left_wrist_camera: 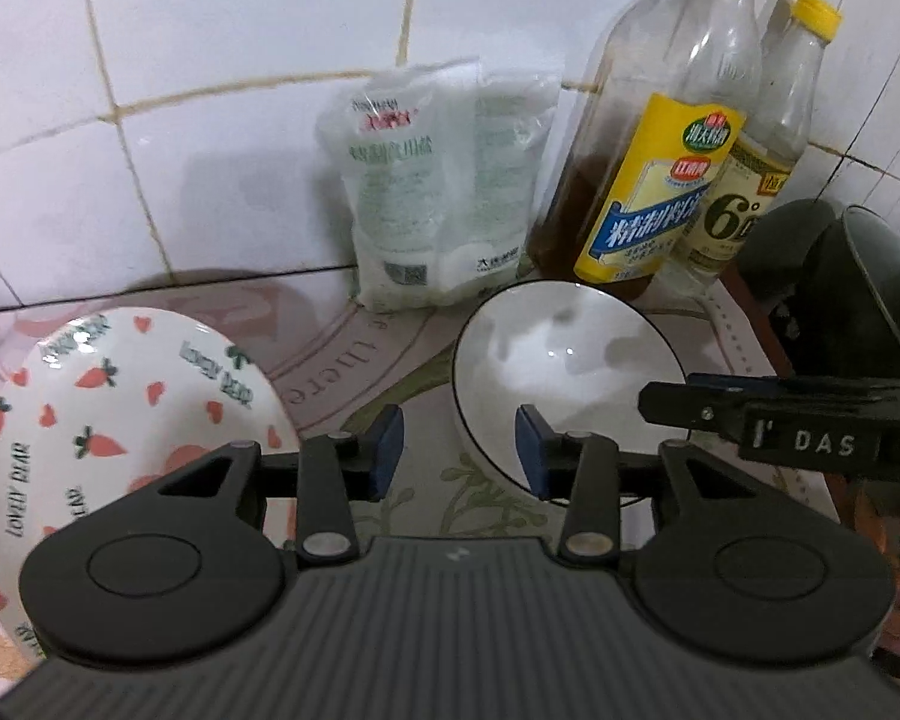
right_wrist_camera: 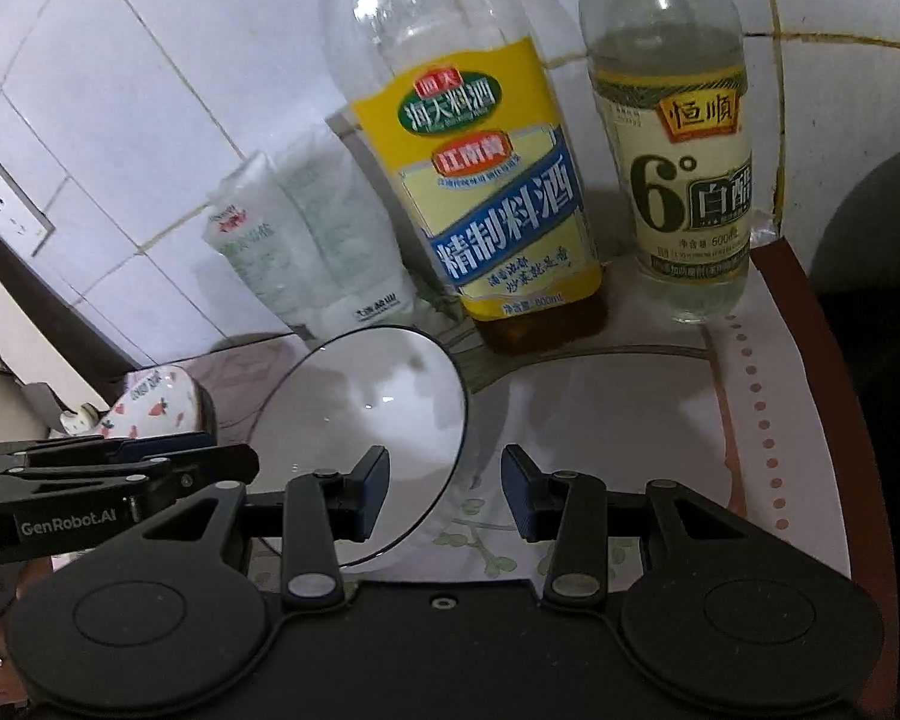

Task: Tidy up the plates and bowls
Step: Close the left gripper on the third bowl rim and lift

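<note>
Black left gripper [left_wrist_camera: 459, 447]: blue pads apart, nothing between them, over the patterned tablecloth [left_wrist_camera: 390, 516] between two dishes. Right gripper [right_wrist_camera: 447, 492]: pads likewise apart and empty, its left pad over the rim of the white bowl [right_wrist_camera: 366, 414].

Surface: floral, lettered tablecloth on a brown-edged table [right_wrist_camera: 810, 324], set in a corner of white tiled wall [left_wrist_camera: 180, 120]; wall socket [right_wrist_camera: 9, 210] at left.

Dishes, two: white bowl with dark rim, upright, mid-table; carrot-print plate [left_wrist_camera: 108, 414] to its left, apart from it.

Bottles, two: yellow-label cooking wine [right_wrist_camera: 486, 180], vinegar [right_wrist_camera: 678, 180], side by side against the wall.

Bags, one: white salt bag [left_wrist_camera: 438, 192], leaning on the tiles.

Open cloth lies right of the bowl.
</note>
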### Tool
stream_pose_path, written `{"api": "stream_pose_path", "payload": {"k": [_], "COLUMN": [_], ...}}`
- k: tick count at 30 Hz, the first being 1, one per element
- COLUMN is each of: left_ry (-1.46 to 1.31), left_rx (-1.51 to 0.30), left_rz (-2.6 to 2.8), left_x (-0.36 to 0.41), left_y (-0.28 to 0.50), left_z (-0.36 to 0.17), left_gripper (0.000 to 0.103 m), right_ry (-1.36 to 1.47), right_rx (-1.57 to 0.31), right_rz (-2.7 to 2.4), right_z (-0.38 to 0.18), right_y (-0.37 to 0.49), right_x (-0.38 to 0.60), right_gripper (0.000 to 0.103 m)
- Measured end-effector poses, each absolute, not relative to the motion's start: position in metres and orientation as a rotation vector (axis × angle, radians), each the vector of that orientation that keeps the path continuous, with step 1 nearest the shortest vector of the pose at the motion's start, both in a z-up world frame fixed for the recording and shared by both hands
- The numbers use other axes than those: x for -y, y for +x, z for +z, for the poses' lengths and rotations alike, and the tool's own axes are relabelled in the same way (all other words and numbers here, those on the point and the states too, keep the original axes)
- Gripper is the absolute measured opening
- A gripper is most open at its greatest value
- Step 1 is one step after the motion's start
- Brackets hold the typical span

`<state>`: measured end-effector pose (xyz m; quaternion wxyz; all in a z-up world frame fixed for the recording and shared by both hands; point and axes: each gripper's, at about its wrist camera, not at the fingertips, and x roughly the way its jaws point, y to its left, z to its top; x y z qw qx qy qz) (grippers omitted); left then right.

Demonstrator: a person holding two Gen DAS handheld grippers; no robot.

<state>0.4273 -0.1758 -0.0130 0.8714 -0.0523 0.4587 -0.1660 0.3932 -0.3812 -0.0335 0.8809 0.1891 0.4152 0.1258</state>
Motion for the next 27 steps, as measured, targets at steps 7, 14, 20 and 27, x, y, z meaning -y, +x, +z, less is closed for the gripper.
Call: {"api": "stream_pose_path", "payload": {"k": [7, 14, 20, 27], "left_ry": [-0.148, -0.172, -0.161, -0.164], "left_rx": [-0.987, -0.964, -0.926, -0.830], "left_rz": [-0.398, -0.394, -0.389, -0.397], "left_x": [0.176, 0.174, 0.174, 0.163], "left_y": [0.434, 0.431, 0.418, 0.386], "left_z": [-0.027, -0.028, -0.019, 0.025], "left_gripper": [0.014, 0.013, 0.013, 0.013], "right_ry": [0.372, 0.354, 0.362, 0.372], "right_rx": [-0.876, -0.859, -0.820, -0.733], "right_rz": [0.269, 0.241, 0.229, 0.255], "right_z": [-0.041, -0.043, -0.036, 0.000], "right_y": [0.396, 0.393, 0.380, 0.351], "right_x": [0.376, 0.370, 0.368, 0.366], "right_gripper": [0.023, 0.023, 0.023, 0.023]}}
